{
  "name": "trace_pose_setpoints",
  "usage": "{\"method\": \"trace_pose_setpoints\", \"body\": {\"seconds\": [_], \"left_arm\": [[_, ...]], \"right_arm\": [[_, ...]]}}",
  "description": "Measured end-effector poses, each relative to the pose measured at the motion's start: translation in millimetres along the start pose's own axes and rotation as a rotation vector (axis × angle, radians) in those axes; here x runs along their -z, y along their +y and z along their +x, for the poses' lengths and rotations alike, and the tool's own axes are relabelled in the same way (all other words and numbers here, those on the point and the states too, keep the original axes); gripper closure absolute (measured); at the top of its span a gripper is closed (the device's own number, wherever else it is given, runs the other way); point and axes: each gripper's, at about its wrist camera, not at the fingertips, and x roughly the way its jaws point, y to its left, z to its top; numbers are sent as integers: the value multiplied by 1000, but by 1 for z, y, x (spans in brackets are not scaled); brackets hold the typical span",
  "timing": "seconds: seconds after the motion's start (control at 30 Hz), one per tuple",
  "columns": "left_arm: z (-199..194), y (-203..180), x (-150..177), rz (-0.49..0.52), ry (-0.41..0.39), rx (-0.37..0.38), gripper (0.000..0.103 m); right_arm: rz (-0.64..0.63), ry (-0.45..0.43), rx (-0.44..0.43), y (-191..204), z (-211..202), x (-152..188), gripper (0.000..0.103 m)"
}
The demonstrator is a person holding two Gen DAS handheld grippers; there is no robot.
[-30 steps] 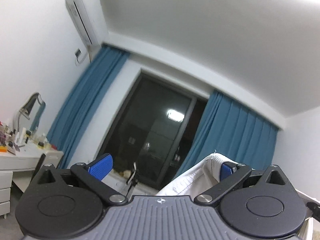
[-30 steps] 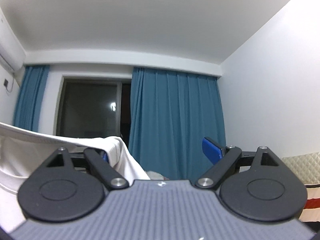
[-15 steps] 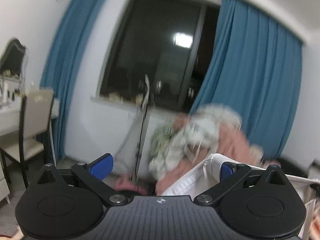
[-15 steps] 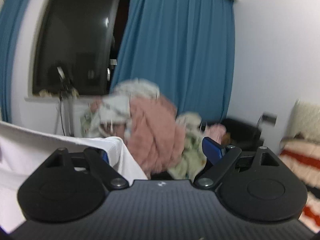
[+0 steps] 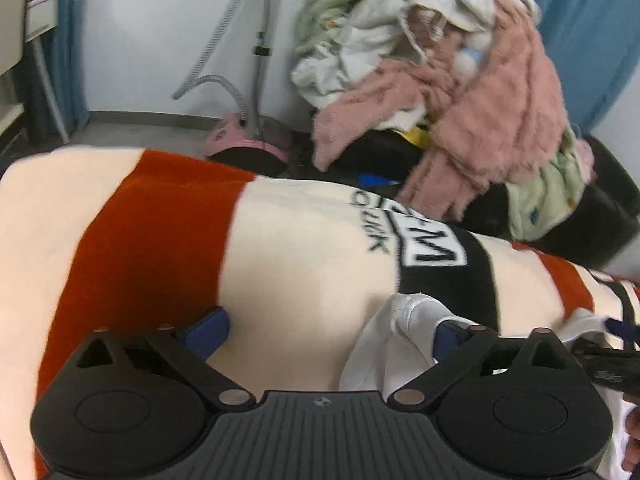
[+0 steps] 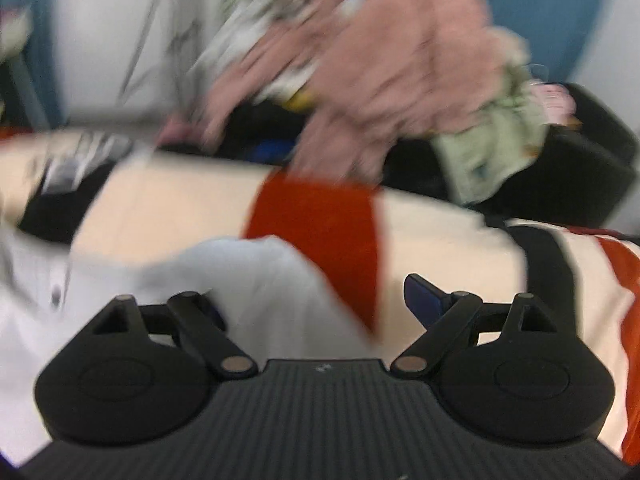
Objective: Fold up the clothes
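A white garment (image 5: 394,340) hangs bunched against the right finger (image 5: 446,334) of my left gripper (image 5: 328,330), whose jaws stand wide apart. The same white garment (image 6: 248,280), with a dark button, drapes over the left finger of my right gripper (image 6: 316,300), whose jaws also stand wide apart; that finger is mostly hidden by cloth. Both grippers hover low over a cream blanket (image 5: 300,272) with red and black bands, also in the right wrist view (image 6: 180,200).
A heap of pink, white and green clothes (image 5: 460,80) lies on a black seat (image 5: 600,220) beyond the bed. A garment steamer with a pink base (image 5: 248,140) stands by the white wall. Blue curtains (image 5: 592,20) hang on both sides.
Both views have swung down from the ceiling and window to the blanket. The white garment has come down with the grippers and stays draped on the same fingers.
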Motion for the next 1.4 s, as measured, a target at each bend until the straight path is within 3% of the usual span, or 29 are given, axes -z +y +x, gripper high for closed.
{"method": "trace_pose_setpoints", "body": {"seconds": [0.1,0.17,0.27,0.4,0.53,0.67,0.83,1.0,1.13,1.4], "left_arm": [[-15,-8,-11,68,97,20,1],[-38,-15,-13,102,58,38,0],[-73,-29,-11,160,-5,65,0],[-131,-48,20,180,-135,60,0],[-216,-81,89,184,-288,39,0],[-280,-98,168,204,-376,28,0],[-342,-104,263,207,-468,13,0],[-397,-108,356,225,-551,-12,0],[-433,-111,423,231,-600,-30,0],[-418,-92,465,188,-569,0,0]], "right_arm": [[-40,-7,-60,14,-9,-8,15],[-20,-20,-124,15,-22,-13,15],[32,-47,-139,11,-50,-12,15],[99,-124,-146,2,-105,13,15],[169,-218,-147,-8,-170,50,15],[224,-307,-147,-12,-254,107,15],[265,-401,-153,-11,-355,191,15],[282,-472,-159,-2,-429,268,15],[253,-543,-138,9,-458,310,15],[294,-583,-173,15,-453,364,15]]}}
